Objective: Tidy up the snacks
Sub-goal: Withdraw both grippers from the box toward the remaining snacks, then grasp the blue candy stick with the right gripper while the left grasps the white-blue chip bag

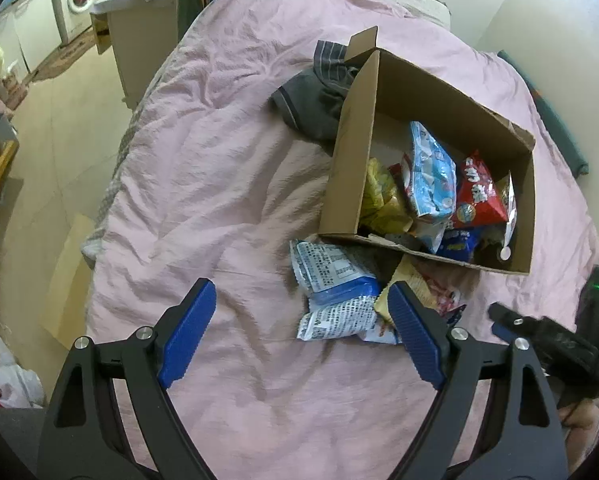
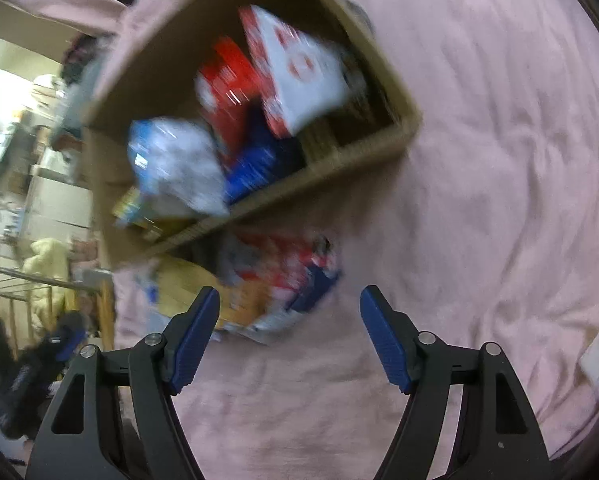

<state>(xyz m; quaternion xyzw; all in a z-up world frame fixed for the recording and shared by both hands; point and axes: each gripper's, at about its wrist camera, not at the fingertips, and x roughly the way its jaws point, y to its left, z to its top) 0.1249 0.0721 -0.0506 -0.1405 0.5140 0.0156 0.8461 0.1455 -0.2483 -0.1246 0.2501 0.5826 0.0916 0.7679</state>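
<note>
Jaws on both tools stood wide and empty as I read the two views. My left gripper point(image 1: 301, 300) hung over bare pink bedding point(image 1: 227, 184), its right pad point(image 1: 413, 332) just beside the loose snack packets, none of them between the pads. My right gripper point(image 2: 289, 308) was equally spread, nothing in it, pointed down at a blurred red and white packet point(image 2: 291, 276) lying on the bed close to the box wall.

Outside the cardboard box point(image 1: 523, 208) lay a blue and white packet point(image 1: 333, 272), a second white printed one point(image 1: 335, 320) under it, and a yellowish one point(image 1: 419, 284) beside them, all against the near wall. Inside, several bags were already piled: a pale blue one point(image 1: 431, 176), a red one point(image 1: 479, 196), a yellow one point(image 1: 379, 200).

I judged the step to be picking up one loose packet. To do it well, I would shift the left tool toward the blue and white packet, straddle its puffed middle and not a flat sealed edge, and close gently so the bag neither slipped nor burst. The right tool's view was smeared, so I would steady it before committing, and keep the two tools off the same packet.
</note>
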